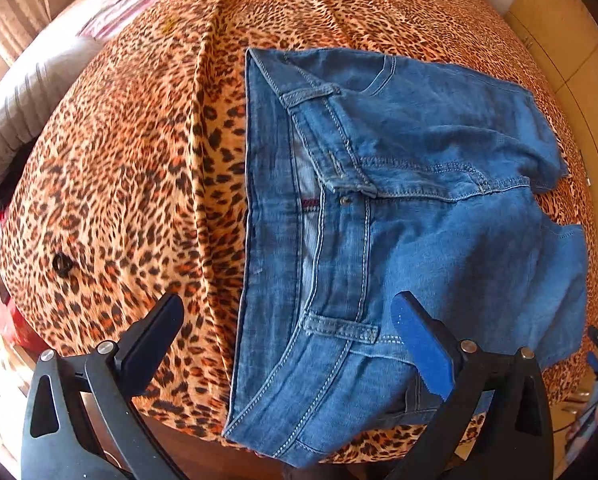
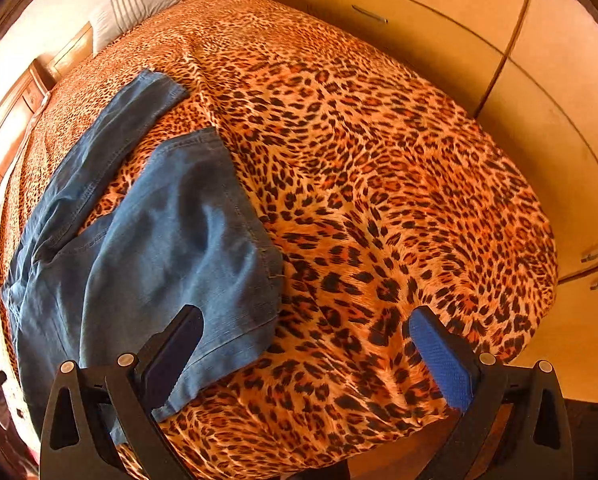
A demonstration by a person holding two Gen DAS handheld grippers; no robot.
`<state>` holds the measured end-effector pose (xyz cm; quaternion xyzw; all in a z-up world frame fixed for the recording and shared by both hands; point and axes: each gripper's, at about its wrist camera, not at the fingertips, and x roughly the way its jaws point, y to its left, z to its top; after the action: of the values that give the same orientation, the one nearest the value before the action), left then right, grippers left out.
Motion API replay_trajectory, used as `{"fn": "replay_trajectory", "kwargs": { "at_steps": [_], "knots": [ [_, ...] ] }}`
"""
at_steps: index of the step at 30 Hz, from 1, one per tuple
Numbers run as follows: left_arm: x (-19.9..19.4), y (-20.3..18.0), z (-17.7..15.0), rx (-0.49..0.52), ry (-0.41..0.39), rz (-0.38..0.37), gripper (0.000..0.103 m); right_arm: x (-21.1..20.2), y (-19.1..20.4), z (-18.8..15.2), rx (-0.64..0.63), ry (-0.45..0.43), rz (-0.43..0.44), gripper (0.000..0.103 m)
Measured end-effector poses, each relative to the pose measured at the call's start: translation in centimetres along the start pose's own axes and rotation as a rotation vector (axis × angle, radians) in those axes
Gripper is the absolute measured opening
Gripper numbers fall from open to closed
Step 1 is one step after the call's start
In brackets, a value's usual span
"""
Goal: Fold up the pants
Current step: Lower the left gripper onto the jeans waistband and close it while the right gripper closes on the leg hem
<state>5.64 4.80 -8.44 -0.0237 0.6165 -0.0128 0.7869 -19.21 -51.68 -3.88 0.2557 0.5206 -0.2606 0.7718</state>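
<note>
Overhead, jeans (image 1: pixel 399 200) lie on a leopard-print bedspread (image 2: pixel 379 200) beside wooden wardrobes (image 2: pixel 539 100).

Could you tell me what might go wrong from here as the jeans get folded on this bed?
1. The jeans lie at the near edge of the bed, the waistband corner hanging over; a pull could drag them off.
2. The two legs splay apart, so a fold may come out uneven.
3. Both the left gripper and right gripper are open, and a grab may pinch the loose leopard-print cover too.

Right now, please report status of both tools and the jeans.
Left tool open, right tool open. Jeans flat on bedspread, unfolded. Nothing in the way.
</note>
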Motion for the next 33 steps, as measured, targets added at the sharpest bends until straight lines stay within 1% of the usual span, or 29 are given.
{"fn": "replay_trajectory", "kwargs": {
  "at_steps": [2, 4, 6, 7, 8, 9, 10, 11, 12, 13, 14, 15, 16, 17, 19, 20, 22, 23, 25, 26, 27, 28, 30, 31, 32, 33],
  "knots": [
    [0.3, 0.0, -1.1, -0.061, 0.046, -0.044, 0.103, 1.7, -0.2, 0.4, 0.0, 0.045, 0.011, 0.103],
    [0.7, -0.5, -2.2, -0.108, 0.094, -0.112, 0.103, 2.7, 0.2, 0.8, -0.019, 0.069, 0.056, 0.103],
    [1.3, -1.8, -3.0, -0.113, 0.142, -0.157, 0.103, 3.5, 1.1, 1.1, -0.059, 0.084, 0.088, 0.103],
    [1.8, -2.7, -3.3, -0.099, 0.164, -0.162, 0.103, 3.8, 1.6, 1.2, -0.084, 0.096, 0.096, 0.102],
    [2.4, -3.4, -3.5, -0.083, 0.171, -0.145, 0.103, 4.1, 2.2, 1.3, -0.108, 0.108, 0.113, 0.101],
    [2.9, -4.2, -3.6, -0.069, 0.172, -0.109, 0.102, 4.3, 2.7, 1.3, -0.137, 0.114, 0.13, 0.093],
    [3.6, -4.7, -3.6, -0.064, 0.178, -0.069, 0.096, 4.4, 3.3, 1.3, -0.171, 0.116, 0.128, 0.087],
    [4.3, -5.1, -3.7, -0.069, 0.194, -0.049, 0.077, 4.2, 3.8, 1.4, -0.211, 0.107, 0.108, 0.079],
    [4.7, -5.5, -3.6, -0.074, 0.21, -0.027, 0.073, 3.9, 4.2, 1.5, -0.243, 0.099, 0.116, 0.059],
    [4.5, -6.0, -3.6, -0.07, 0.201, -0.004, 0.069, 3.8, 4.5, 1.8, -0.268, 0.107, 0.132, 0.042],
    [4.1, -6.7, -3.5, -0.052, 0.19, -0.005, 0.052, 3.7, 4.6, 2.2, -0.277, 0.129, 0.147, 0.016],
    [3.6, -7.3, -3.5, -0.033, 0.196, -0.007, 0.037, 3.5, 4.5, 2.6, -0.271, 0.15, 0.185, 0.007],
    [3.0, -7.7, -3.5, -0.027, 0.213, -0.014, 0.033, 2.9, 4.4, 3.1, -0.271, 0.158, 0.201, 0.007],
    [2.1, -7.9, -3.7, -0.036, 0.214, -0.036, 0.031, 1.8, 4.2, 3.6, -0.272, 0.148, 0.209, 0.006],
    [0.6, -7.6, -4.2, -0.056, 0.194, -0.067, 0.031, -1.4, 3.2, 4.0, -0.267, 0.1, 0.252, 0.006],
    [0.6, -7.5, -4.6, -0.061, 0.21, -0.071, 0.031, -2.6, 2.4, 4.0, -0.269, 0.085, 0.255, 0.006],
    [1.6, -6.8, -5.6, -0.096, 0.27, -0.084, 0.031, -2.9, 0.7, 3.4, -0.244, 0.098, 0.215, 0.006],
    [2.4, -6.7, -6.0, -0.113, 0.298, -0.068, 0.028, -1.9, -0.2, 3.0, -0.238, 0.126, 0.187, 0.006],
    [2.0, -7.2, -6.2, -0.094, 0.291, -0.05, 0.028, 0.1, -1.6, 1.6, -0.229, 0.2, 0.125, 0.008],
    [1.6, -7.7, -6.2, -0.066, 0.291, -0.043, 0.028, 1.0, -2.2, 0.9, -0.219, 0.245, 0.098, 0.015],
    [1.0, -8.3, -5.8, -0.038, 0.291, -0.041, 0.028, 1.3, -2.5, 0.7, -0.205, 0.259, 0.084, 0.02],
    [0.4, -8.5, -5.6, -0.023, 0.289, -0.043, 0.028, 1.0, -2.7, 0.9, -0.193, 0.248, 0.092, 0.022],
    [-1.3, -7.8, -4.9, -0.034, 0.272, -0.081, 0.028, -0.4, -2.7, 2.2, -0.178, 0.212, 0.104, 0.026],
    [-2.1, -7.3, -4.3, -0.049, 0.257, -0.097, 0.028, -1.3, -2.5, 3.2, -0.18, 0.177, 0.108, 0.028],
    [-2.9, -6.7, -3.4, -0.067, 0.236, -0.106, 0.029, -2.2, -2.0, 4.4, -0.187, 0.134, 0.112, 0.037],
    [-3.4, -6.1, -2.2, -0.088, 0.213, -0.107, 0.035, -3.0, -1.4, 5.7, -0.193, 0.096, 0.117, 0.048]
  ]
}}
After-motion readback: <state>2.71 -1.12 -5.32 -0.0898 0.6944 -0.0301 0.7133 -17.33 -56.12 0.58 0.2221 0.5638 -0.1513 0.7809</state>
